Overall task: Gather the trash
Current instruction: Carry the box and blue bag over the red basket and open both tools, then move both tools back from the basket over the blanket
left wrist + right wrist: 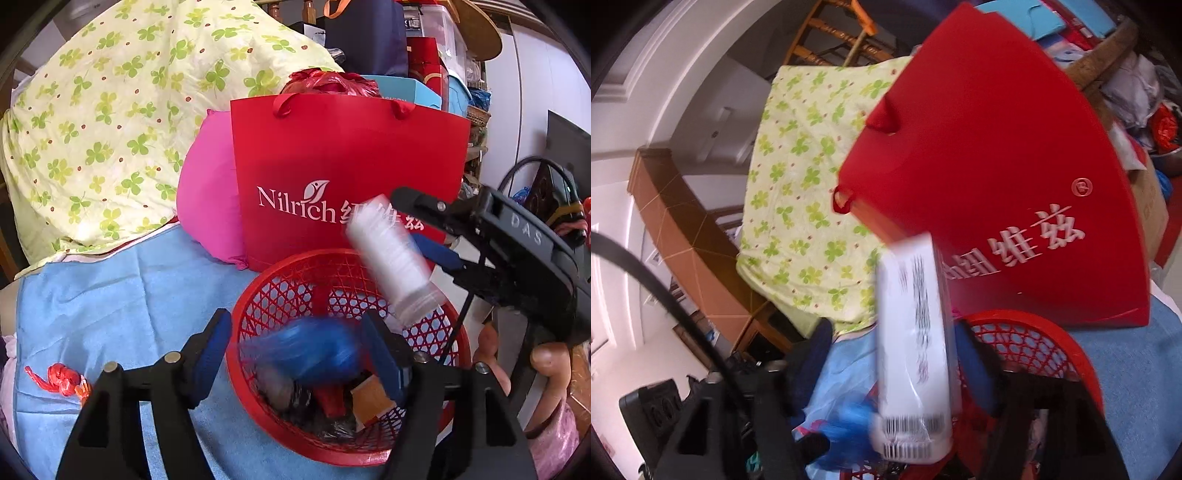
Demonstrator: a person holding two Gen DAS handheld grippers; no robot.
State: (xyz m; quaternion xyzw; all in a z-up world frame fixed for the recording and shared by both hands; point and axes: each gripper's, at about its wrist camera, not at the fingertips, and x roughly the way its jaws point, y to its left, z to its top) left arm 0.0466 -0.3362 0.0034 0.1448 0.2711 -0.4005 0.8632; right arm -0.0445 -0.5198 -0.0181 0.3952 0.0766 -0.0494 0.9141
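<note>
A red mesh basket sits on a blue cloth and holds several pieces of trash. My left gripper is open over the basket, and a blurred blue plastic bag is between its fingers, seemingly dropping free. My right gripper comes in from the right, above the basket. A white bottle is blurred just off its open fingers. In the right wrist view the white bottle is between the spread fingers of my right gripper, over the basket and the blue bag.
A red Nilrich paper bag stands right behind the basket, with a pink cushion and a clover-print quilt to its left. A red crumpled wrapper lies on the blue cloth at left. Clutter is stacked behind.
</note>
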